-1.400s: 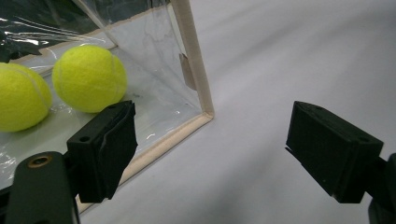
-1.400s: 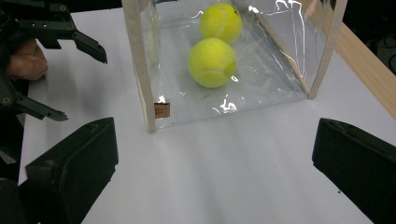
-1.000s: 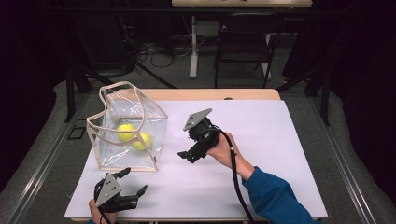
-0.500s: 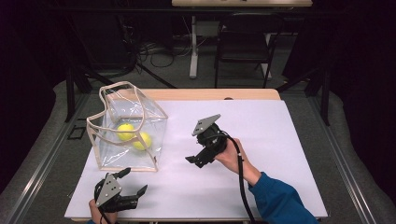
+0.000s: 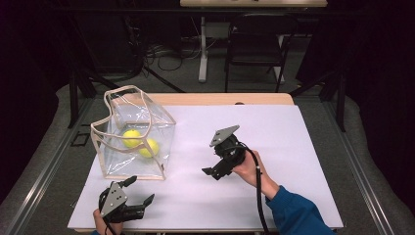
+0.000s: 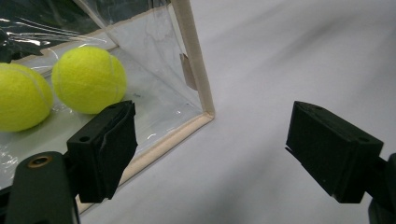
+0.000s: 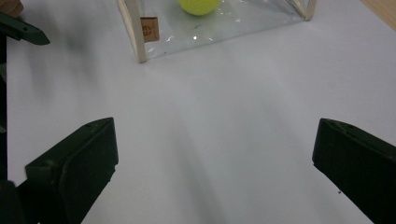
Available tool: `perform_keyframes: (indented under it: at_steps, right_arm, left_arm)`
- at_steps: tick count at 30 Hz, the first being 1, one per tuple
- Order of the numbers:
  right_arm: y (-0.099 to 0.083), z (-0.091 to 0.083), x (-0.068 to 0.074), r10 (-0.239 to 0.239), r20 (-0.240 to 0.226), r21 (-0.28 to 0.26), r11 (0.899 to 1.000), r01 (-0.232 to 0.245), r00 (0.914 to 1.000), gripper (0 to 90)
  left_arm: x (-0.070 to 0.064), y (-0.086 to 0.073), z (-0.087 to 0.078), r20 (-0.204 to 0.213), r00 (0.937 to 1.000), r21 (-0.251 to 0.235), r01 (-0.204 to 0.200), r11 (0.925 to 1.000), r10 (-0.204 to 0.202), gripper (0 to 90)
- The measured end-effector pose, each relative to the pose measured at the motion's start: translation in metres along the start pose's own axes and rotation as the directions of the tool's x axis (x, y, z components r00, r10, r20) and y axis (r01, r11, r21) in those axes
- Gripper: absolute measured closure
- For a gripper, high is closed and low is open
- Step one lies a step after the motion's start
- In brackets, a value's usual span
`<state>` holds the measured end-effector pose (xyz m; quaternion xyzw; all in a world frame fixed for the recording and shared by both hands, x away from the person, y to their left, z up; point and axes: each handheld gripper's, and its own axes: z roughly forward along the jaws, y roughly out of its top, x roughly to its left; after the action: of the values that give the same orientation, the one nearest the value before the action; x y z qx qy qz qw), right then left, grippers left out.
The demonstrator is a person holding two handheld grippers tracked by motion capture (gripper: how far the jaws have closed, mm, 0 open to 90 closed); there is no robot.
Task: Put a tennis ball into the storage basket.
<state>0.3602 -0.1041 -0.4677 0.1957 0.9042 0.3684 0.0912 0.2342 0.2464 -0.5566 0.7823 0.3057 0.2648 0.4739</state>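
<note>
Each black two-jaw handheld gripper, left (image 5: 138, 192) and right (image 5: 211, 171), carries a grey three-cornered plate on top. Blocky matte-black jaws, with small screw holes. A black cable trails from the right one along a blue sleeve (image 5: 298, 215).

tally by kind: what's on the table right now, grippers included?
Tennis balls: 2, both inside the bag
Clear bag: 1
Grippers: 2, left gripper and right gripper, both open and empty
Total: 5

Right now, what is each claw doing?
Left claw: open, empty, beside the clear bag.
Right claw: open, empty, above the white tabletop.
</note>
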Motion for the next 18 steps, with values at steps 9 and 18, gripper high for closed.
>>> perform_keyframes:
  at_steps: [9,18]
  right_arm:
    - [-0.014,-0.002,0.001,0.013,0.013,-0.001,1.000,-0.013,0.9998,0.0]
    - [-0.033,-0.003,0.002,0.026,0.036,0.021,0.999,-0.026,0.9990,0.0]
  left_arm:
    - [0.000,0.000,0.000,0.000,1.0000,0.001,0.000,1.0000,0.000,16.1]
    - [0.000,0.000,0.000,-0.001,1.0000,-0.001,0.000,1.0000,0.000,16.1]
